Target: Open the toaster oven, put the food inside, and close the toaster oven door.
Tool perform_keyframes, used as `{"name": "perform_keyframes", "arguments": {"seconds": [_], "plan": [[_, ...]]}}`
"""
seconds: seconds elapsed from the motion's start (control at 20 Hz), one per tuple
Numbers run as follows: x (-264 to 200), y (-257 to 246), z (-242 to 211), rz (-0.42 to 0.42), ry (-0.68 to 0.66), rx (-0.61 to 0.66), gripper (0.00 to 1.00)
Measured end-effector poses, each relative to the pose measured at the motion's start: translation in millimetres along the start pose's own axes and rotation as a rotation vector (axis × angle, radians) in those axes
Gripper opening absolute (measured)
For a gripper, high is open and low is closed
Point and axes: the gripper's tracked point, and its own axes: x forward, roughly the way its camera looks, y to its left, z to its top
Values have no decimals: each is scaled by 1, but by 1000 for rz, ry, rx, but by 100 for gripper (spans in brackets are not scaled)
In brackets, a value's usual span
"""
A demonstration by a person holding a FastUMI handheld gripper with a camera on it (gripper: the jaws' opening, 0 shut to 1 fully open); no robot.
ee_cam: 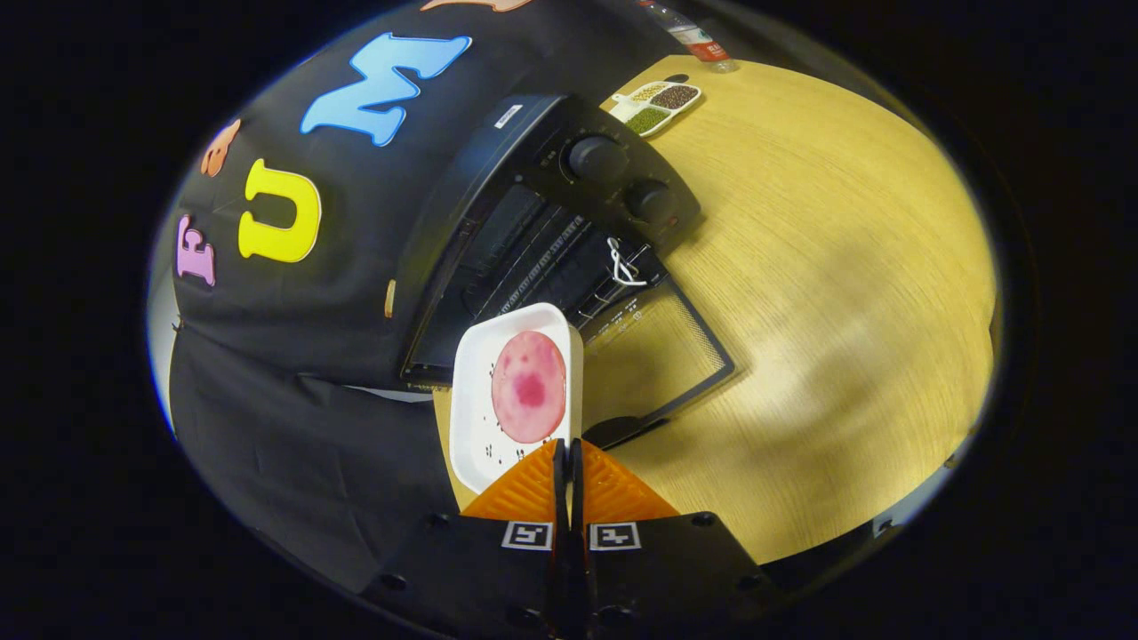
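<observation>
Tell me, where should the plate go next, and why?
Probably straight ahead onto the rack inside the toaster oven. Its door already lies open, and the gripper is pinched shut on the rim of the white plate with the food.

My gripper (pixel 568 455) has its fingers pressed together on the near edge of a white tray (pixel 476 418), and I hold it above the wooden table (pixel 827 293). On the tray lies a round pink slice of food (pixel 529 387). Beyond the tray stands the black oven (pixel 542 222) with its glass door (pixel 662 351) folded down open on the table. Far behind it are a divided dish of beans (pixel 656 107) and a bottle (pixel 698 37).
</observation>
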Motion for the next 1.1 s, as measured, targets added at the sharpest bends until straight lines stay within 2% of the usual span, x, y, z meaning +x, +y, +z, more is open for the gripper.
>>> {"name": "perform_keyframes", "arguments": {"seconds": [0.25, 0.45, 0.85, 1.1], "plan": [[35, 4, 10, -1, -24, 59, 1], [52, 19, 29, 42, -84, 122, 1], [82, 30, 67, 64, -203, 227, 1], [103, 29, 78, 21, -262, 249, 2]]}}
